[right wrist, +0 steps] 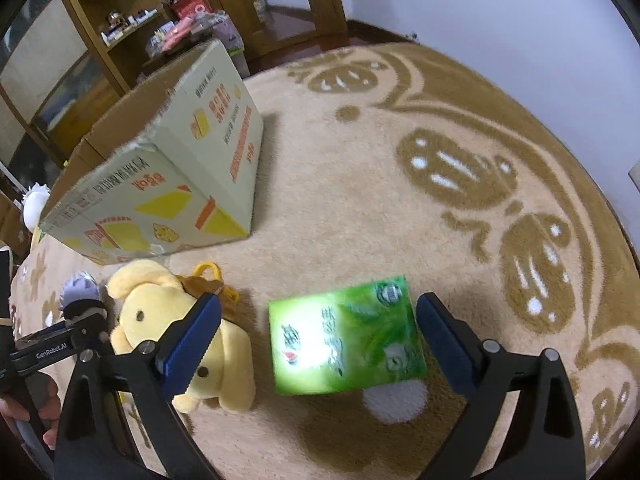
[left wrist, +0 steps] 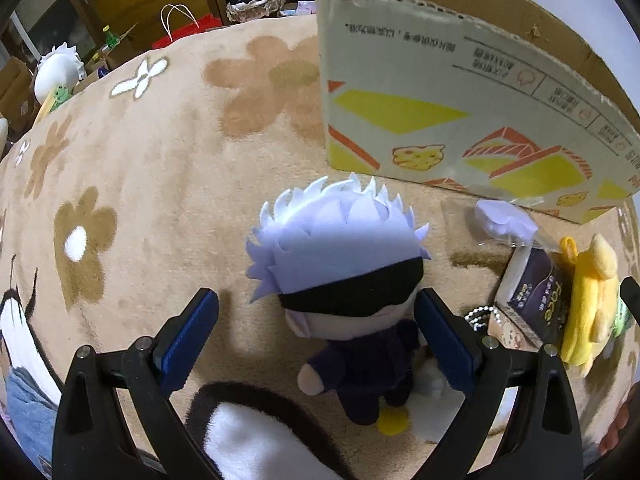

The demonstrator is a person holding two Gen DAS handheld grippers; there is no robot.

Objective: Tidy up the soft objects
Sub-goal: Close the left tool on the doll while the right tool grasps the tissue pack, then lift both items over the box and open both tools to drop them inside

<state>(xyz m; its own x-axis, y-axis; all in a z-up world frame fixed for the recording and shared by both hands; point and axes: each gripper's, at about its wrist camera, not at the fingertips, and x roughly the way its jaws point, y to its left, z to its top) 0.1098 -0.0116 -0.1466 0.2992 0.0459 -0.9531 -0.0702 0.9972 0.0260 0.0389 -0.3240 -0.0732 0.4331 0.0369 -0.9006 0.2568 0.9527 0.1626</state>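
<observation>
Now both my grippers gaping, left (left wrist: pixel 316 336) astride doll (left wrist: pixel 340 280), right (right wrist: pixel 318 336) over green pack (right wrist: pixel 344 340), "GenRobot.AI" readable only right view.

Green tissue pack (right wrist: pixel 345 336) lies between the spread fingers (right wrist: pixel 192 340).

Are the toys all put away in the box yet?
Not yet. Nothing looks packed: the white-haired doll, yellow puppy plush and green tissue pack lie on the rug beside the cardboard box. Left gripper and right gripper are open, holding nothing.
</observation>
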